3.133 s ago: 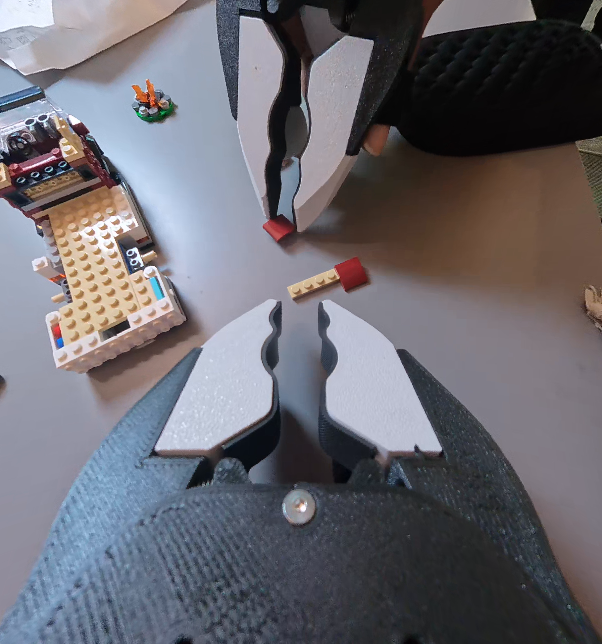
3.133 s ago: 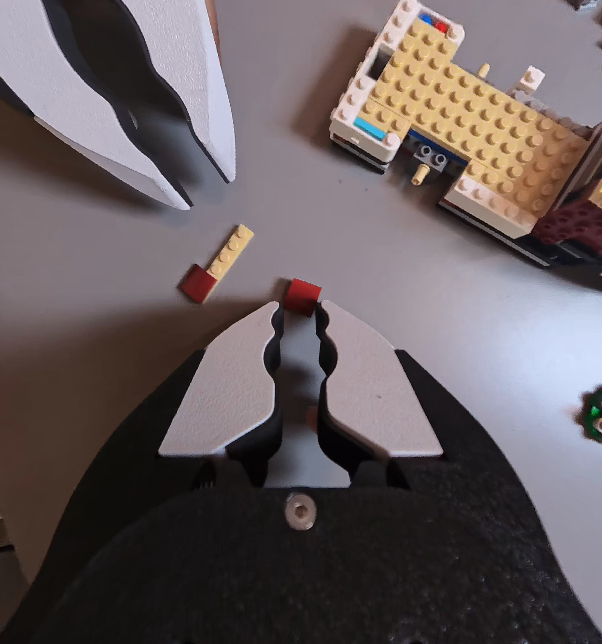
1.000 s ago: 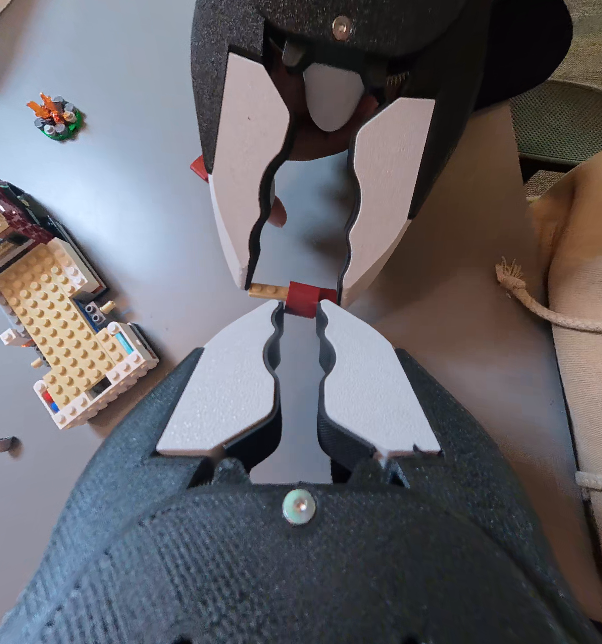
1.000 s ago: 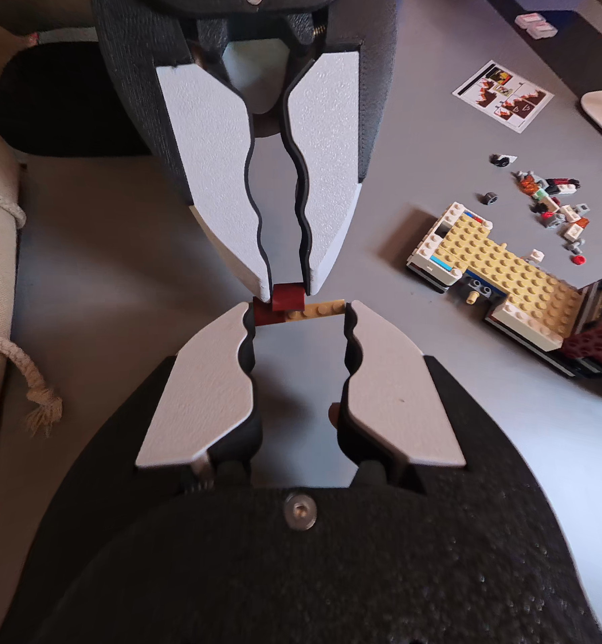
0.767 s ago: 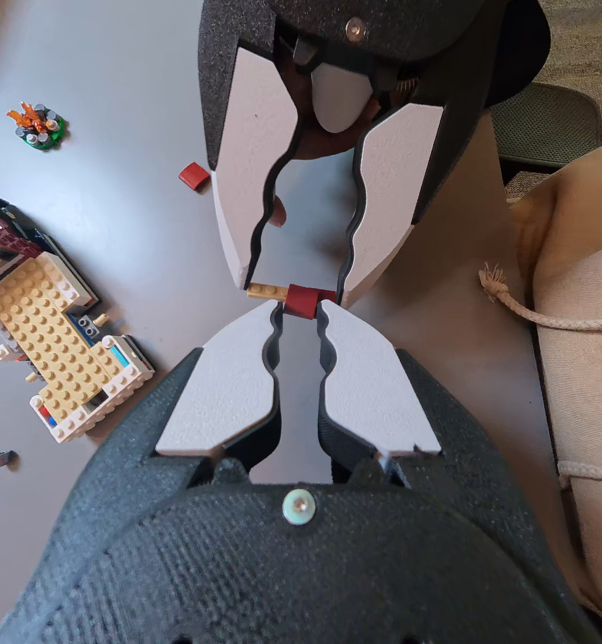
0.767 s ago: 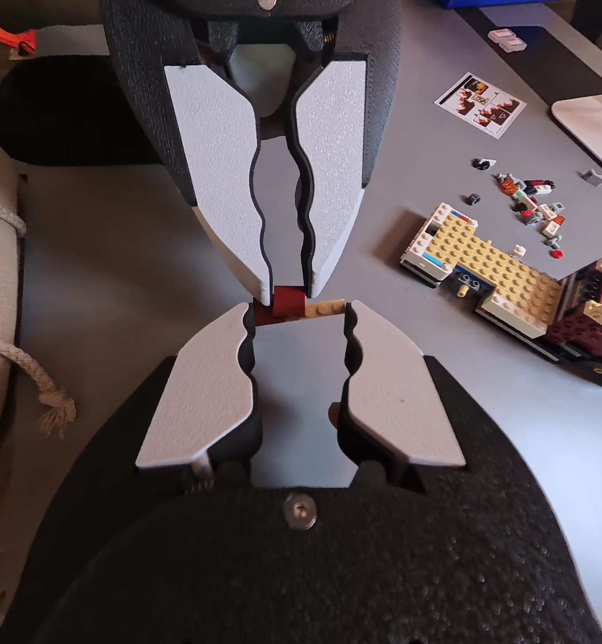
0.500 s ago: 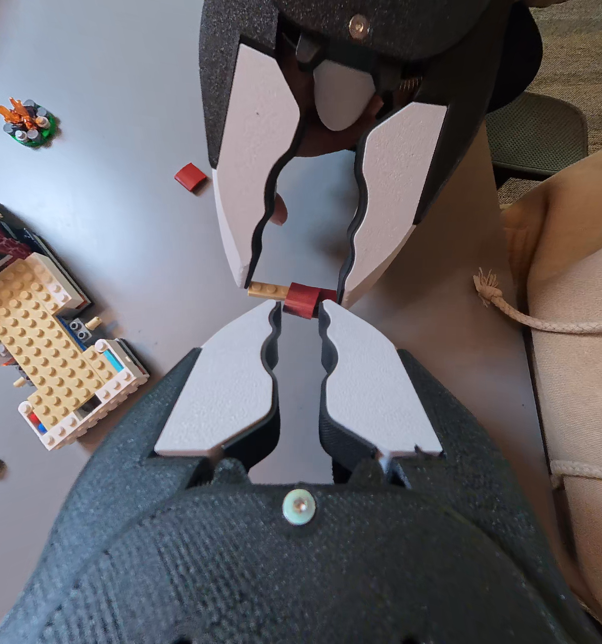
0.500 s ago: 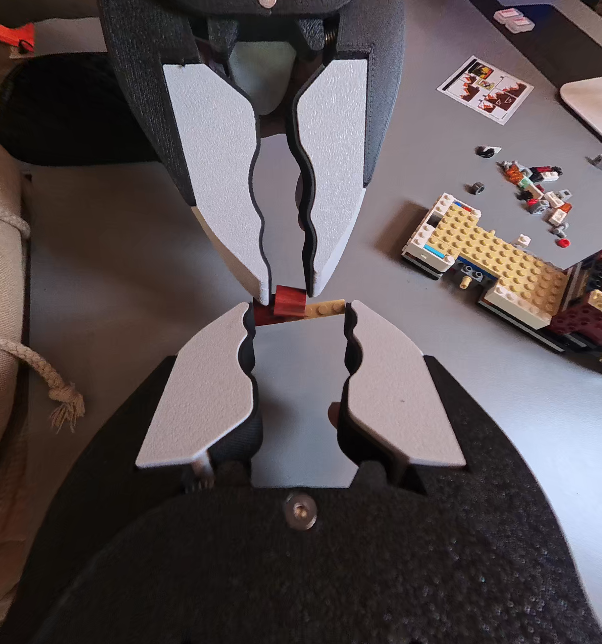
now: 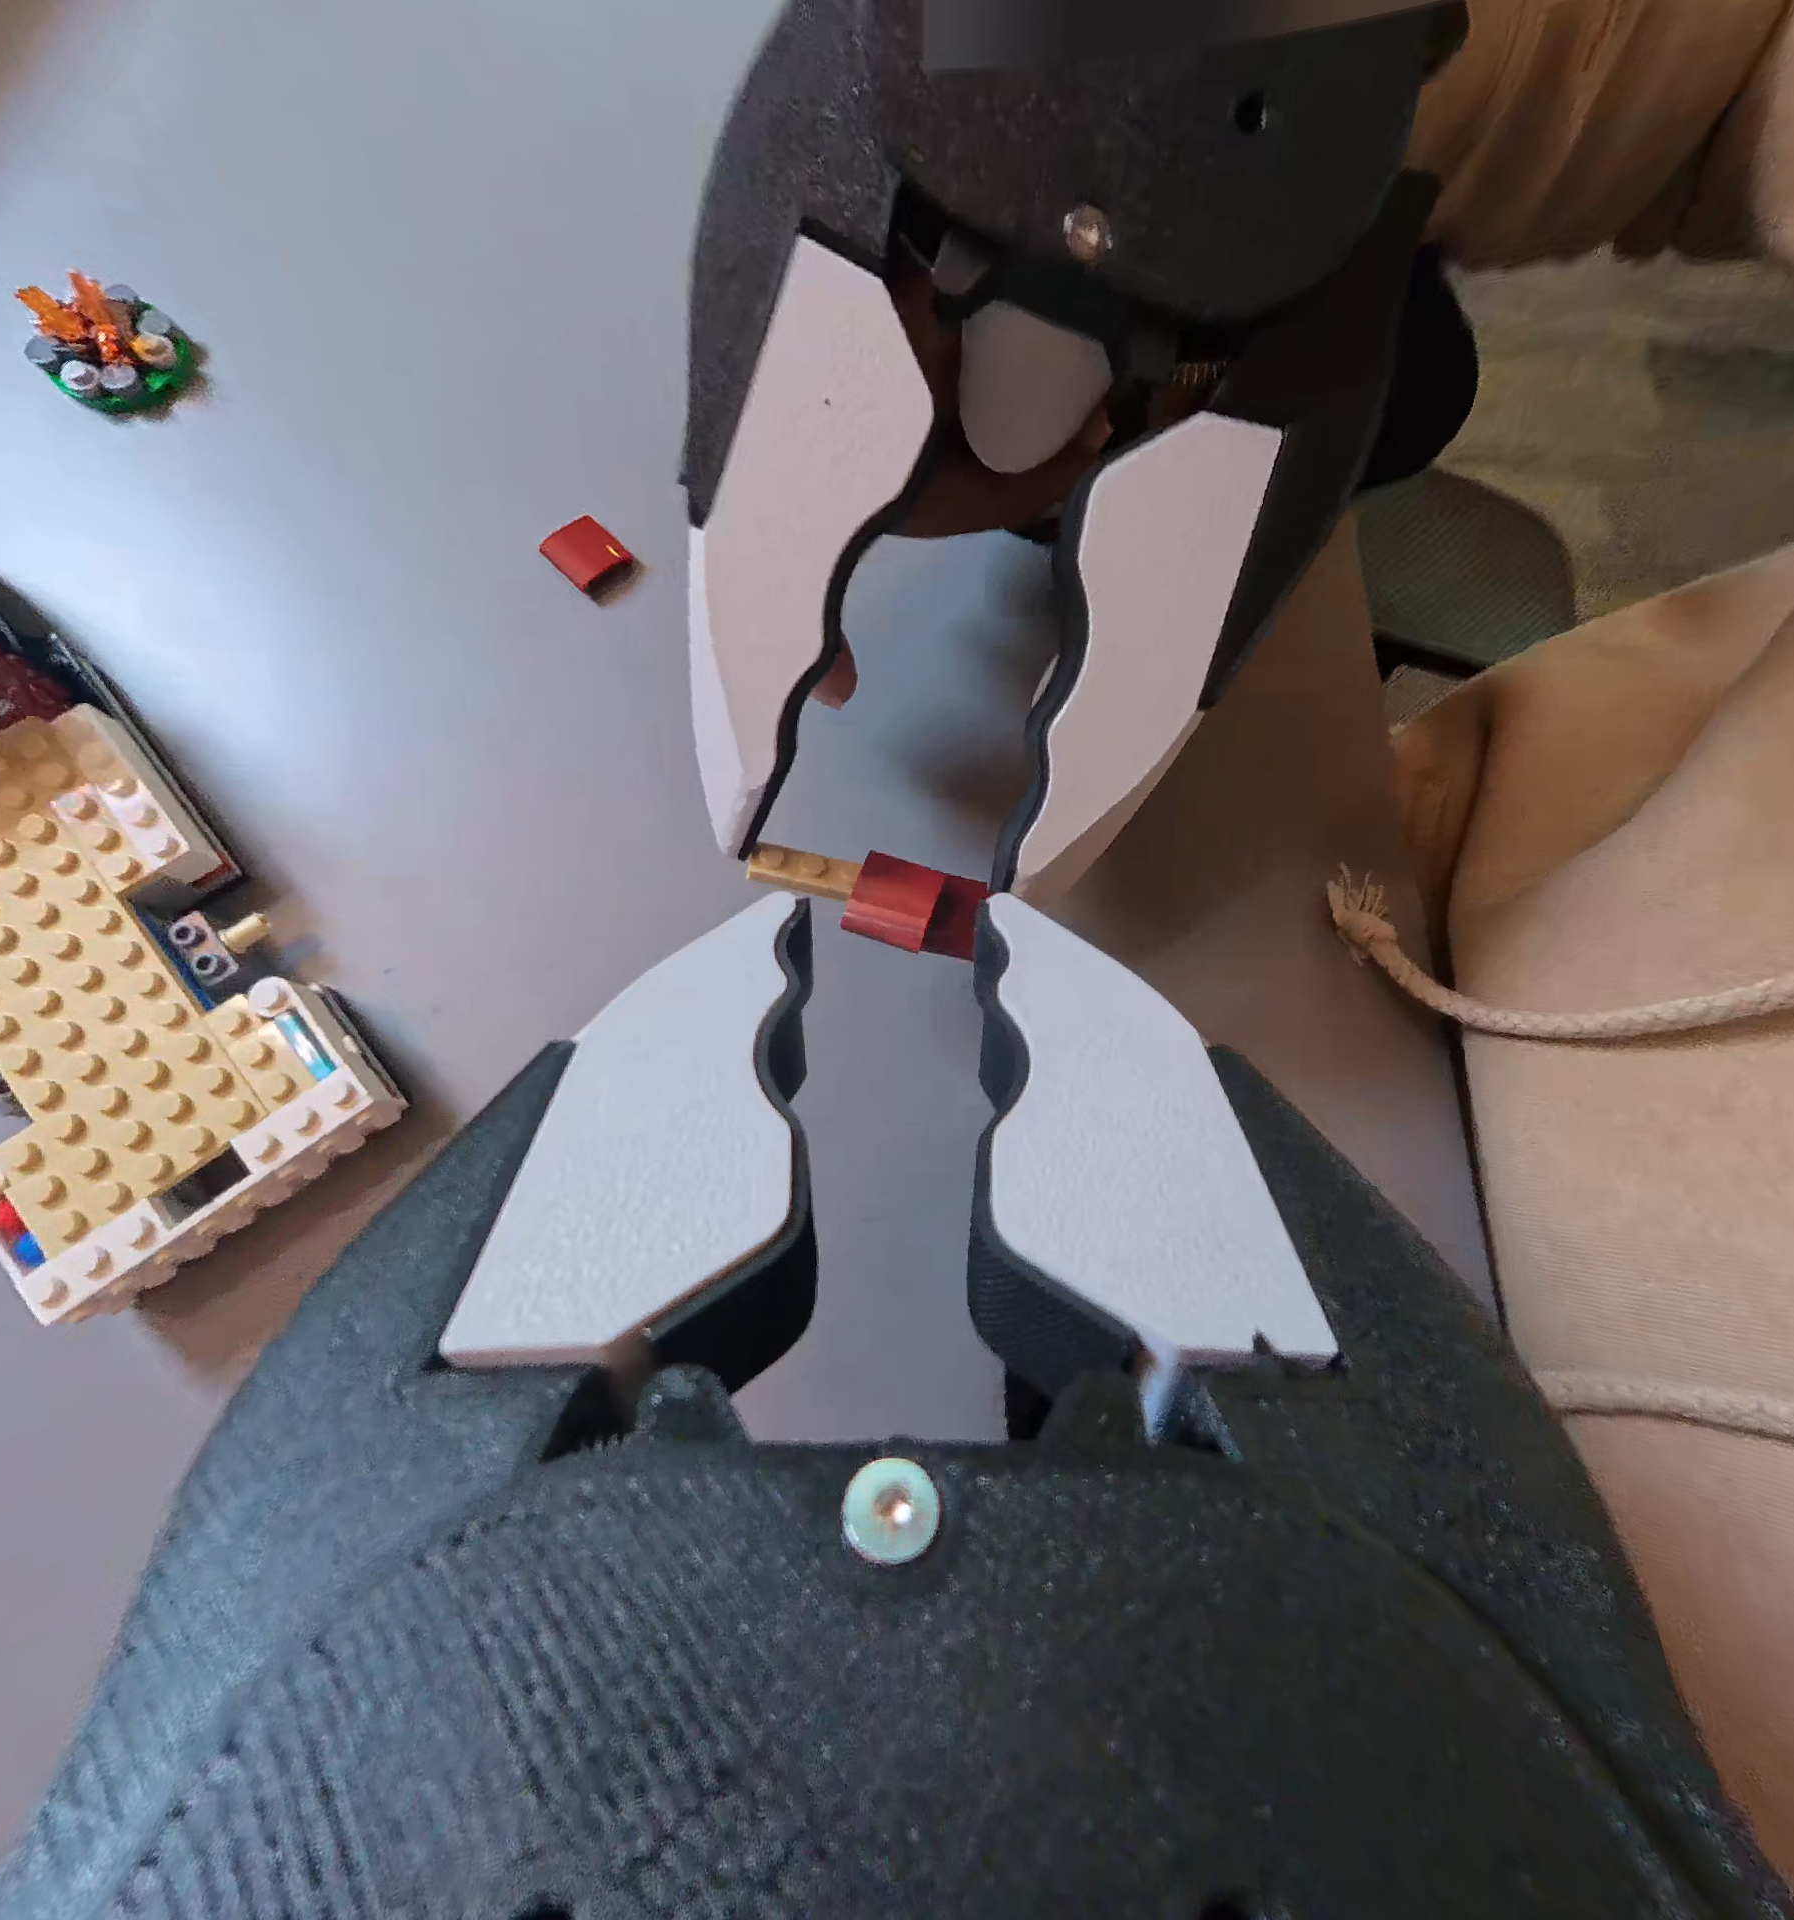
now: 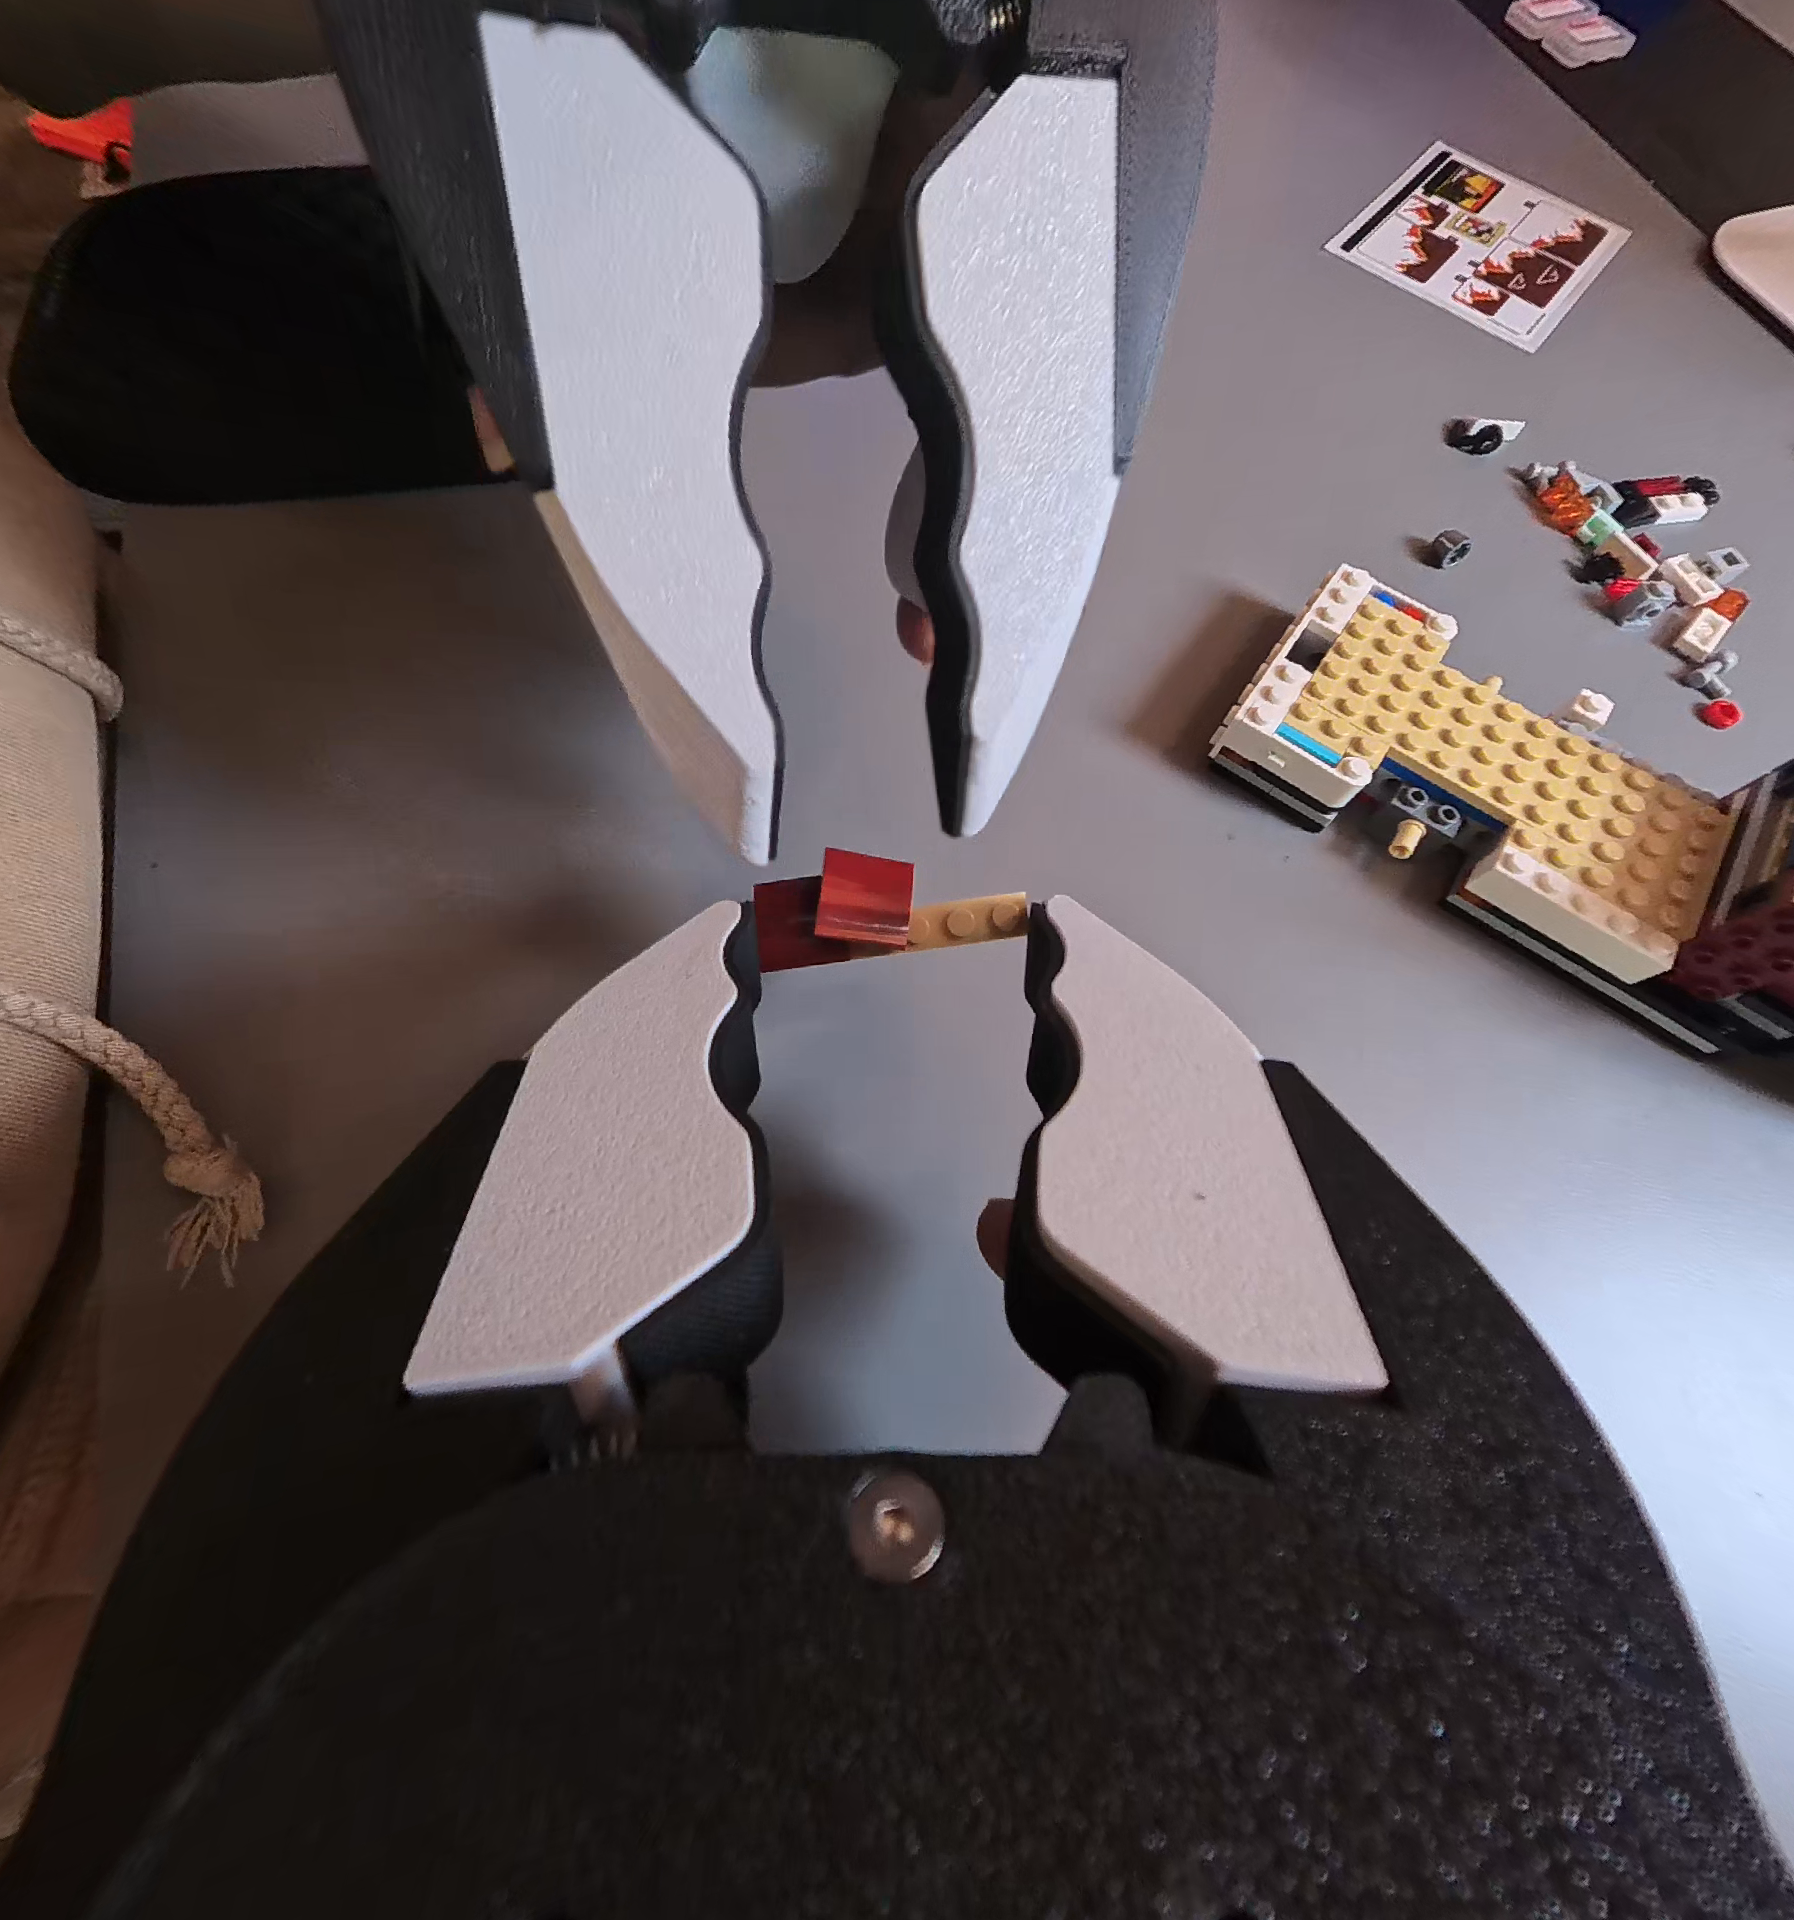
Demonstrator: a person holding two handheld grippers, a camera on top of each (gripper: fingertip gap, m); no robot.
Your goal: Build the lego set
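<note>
Broadly, the grey table point(image 10: 1495, 1299) ran wide and bare beside the big tan-and-white brick model point(image 10: 1475, 790), while its near edge met beige fabric with a frayed cord point(image 10: 186, 1143). Open room lay between the model and the two grippers, and more bare surface toward the printed sheet point(image 10: 1475, 244) beyond the model. A scatter of small loose bricks point(image 10: 1641, 571) sat just past the model's far end, well apart from the grippers.

The right gripper point(image 10: 888, 930) pinched a tan plate point(image 10: 971, 920) lengthwise — one fingertip on its tan end, the other on the dark red tile point(image 10: 784, 925) at its opposite end. The plate hung level above the table, away from the model toward the fabric edge, its long axis running straight across from finger to finger, the tan end pointing toward the model.

The left gripper point(image 9: 888, 925) faced it tip to tip, its fingers spread. A second red tile point(image 9: 888, 899) sat crooked on the plate next to the first, between those fingers, with a gap on at least one side.

A loose red tile point(image 9: 586, 540) lay on the table between the model and the right gripper, and a little campfire piece point(image 9: 108, 348) farther out.
</note>
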